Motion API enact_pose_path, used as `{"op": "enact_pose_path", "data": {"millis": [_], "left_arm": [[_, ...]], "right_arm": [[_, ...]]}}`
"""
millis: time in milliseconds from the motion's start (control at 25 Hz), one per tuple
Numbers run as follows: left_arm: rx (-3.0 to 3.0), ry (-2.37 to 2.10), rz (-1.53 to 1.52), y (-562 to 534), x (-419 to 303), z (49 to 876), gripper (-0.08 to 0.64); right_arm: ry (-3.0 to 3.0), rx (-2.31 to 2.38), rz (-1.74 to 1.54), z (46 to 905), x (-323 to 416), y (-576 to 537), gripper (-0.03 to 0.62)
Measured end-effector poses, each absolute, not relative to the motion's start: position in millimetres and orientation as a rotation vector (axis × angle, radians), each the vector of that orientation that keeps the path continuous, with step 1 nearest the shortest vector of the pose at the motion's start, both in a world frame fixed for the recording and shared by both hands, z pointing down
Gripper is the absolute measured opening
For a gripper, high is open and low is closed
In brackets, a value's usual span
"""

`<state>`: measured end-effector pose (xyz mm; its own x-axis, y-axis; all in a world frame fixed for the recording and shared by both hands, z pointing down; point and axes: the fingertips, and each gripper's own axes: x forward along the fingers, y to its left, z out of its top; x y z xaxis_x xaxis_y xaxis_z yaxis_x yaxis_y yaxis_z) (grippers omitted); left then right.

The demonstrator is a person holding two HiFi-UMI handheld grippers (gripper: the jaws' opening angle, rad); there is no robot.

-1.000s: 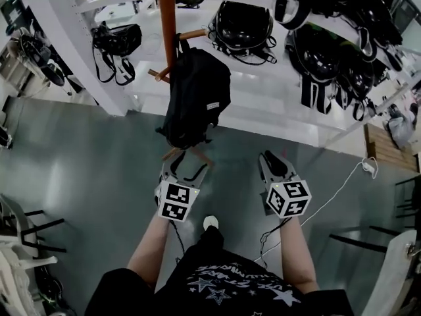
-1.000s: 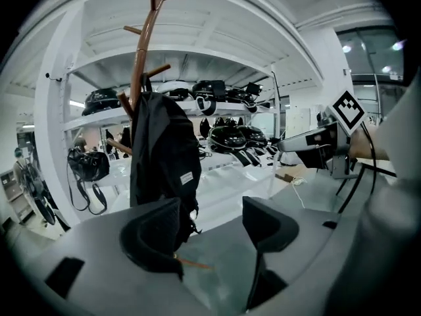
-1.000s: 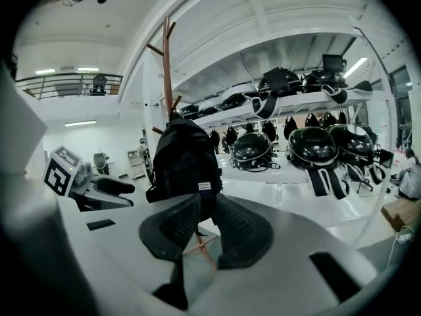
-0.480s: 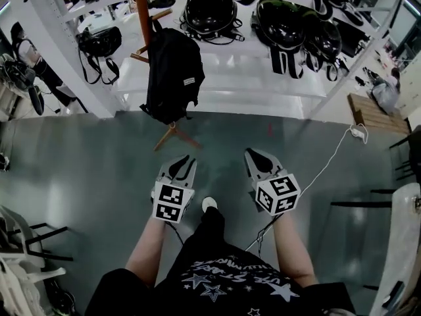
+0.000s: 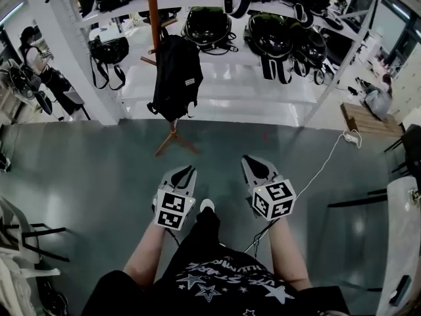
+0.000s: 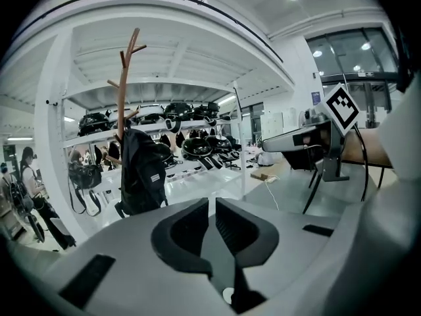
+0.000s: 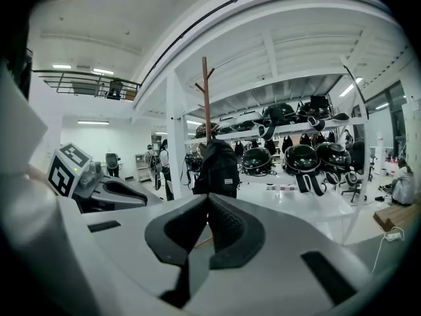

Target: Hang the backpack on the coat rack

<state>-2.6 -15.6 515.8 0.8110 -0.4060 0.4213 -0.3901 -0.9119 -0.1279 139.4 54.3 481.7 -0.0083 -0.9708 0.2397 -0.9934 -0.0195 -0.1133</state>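
The backpack (image 5: 176, 78) hangs on the coat rack (image 5: 152, 12), against its pole. Both hand-held grippers are well apart from the rack, over the floor (image 5: 99, 170) in front of its feet. The left hand-held gripper (image 5: 189, 170) has just been closing: its jaws are all but together, with nothing between them. The right hand-held gripper (image 5: 247, 158) is pressed together and empty.
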Motion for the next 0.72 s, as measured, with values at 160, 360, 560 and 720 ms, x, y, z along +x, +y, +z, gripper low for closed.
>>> {"op": "enact_pose_path", "data": {"millis": [160,360,560,720], "left_arm": [[-2.901,0.675,-0.717,12,-24,508,0.037],[-2.879,0.645,-0.652,36,-40,482,0.034],[-2.848,0.632,-0.628,38,-37,469,0.032],[-2.863,0.635,-0.585,22,-43,465,0.028]], "right_arm": [[-2.165,2.159,0.4,477,122,82,0.011],[-2.177,2.202,0.432,474,106,106,0.011],[-2.179,2.217,0.426,467,107,108,0.011],[-2.188,2.239,0.418,462,100,85,0.011]]}}
